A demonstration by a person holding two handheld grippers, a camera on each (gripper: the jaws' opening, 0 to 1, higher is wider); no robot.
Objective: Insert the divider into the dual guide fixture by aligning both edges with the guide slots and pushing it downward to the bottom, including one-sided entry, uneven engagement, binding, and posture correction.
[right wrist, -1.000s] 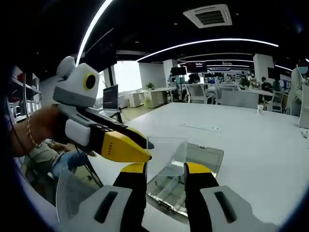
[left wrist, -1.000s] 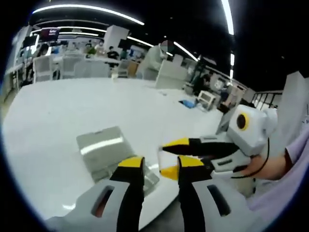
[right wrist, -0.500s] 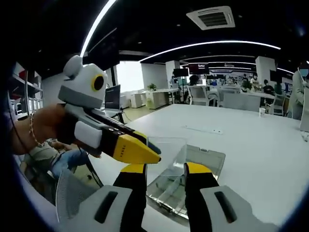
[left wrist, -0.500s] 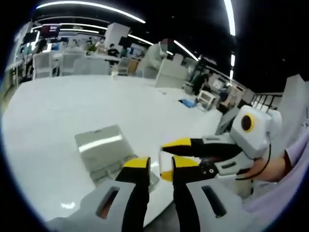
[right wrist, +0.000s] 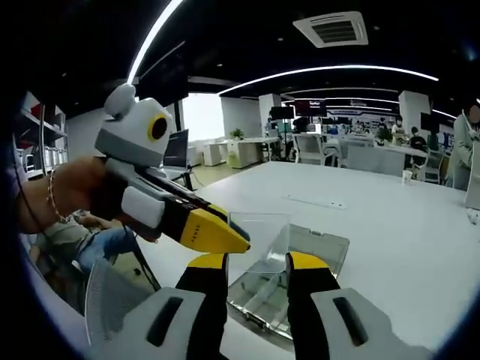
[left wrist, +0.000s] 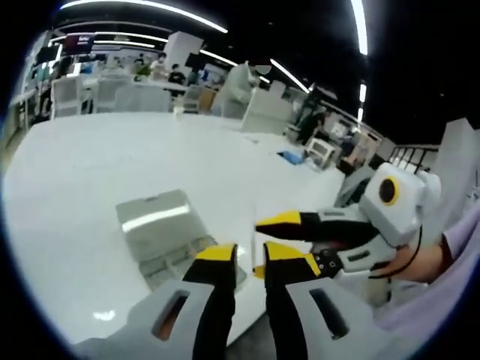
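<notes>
In the right gripper view, the right gripper (right wrist: 256,262), with yellow-tipped black fingers (right wrist: 208,264), is pinching the lower edge of the clear, thin plastic divider panel (right wrist: 259,238), which is standing upright between them. The left gripper (right wrist: 232,241) is coming in from the left of that view, its yellow tips touching the panel's left edge; whether they are clamped on it I cannot tell from here. A hand (right wrist: 64,196) with a thin bracelet is wrapping around that tool's grey body. Just behind and below the panel, the shallow grey tray-like guide fixture (right wrist: 319,251) is lying flat on the white surface (right wrist: 405,225), near its edge. In the left gripper view, the left gripper (left wrist: 248,259) is showing its fingers (left wrist: 217,255) drawn close with a narrow gap, the transparent panel hard to make out between them. The right gripper (left wrist: 259,246) is reaching in from the right, held by a hand (left wrist: 420,262) at a lilac sleeve (left wrist: 457,247). The grey fixture (left wrist: 161,225) is sitting on the white surface (left wrist: 90,165) just beyond the fingertips. Office desks and chairs are standing far behind.
</notes>
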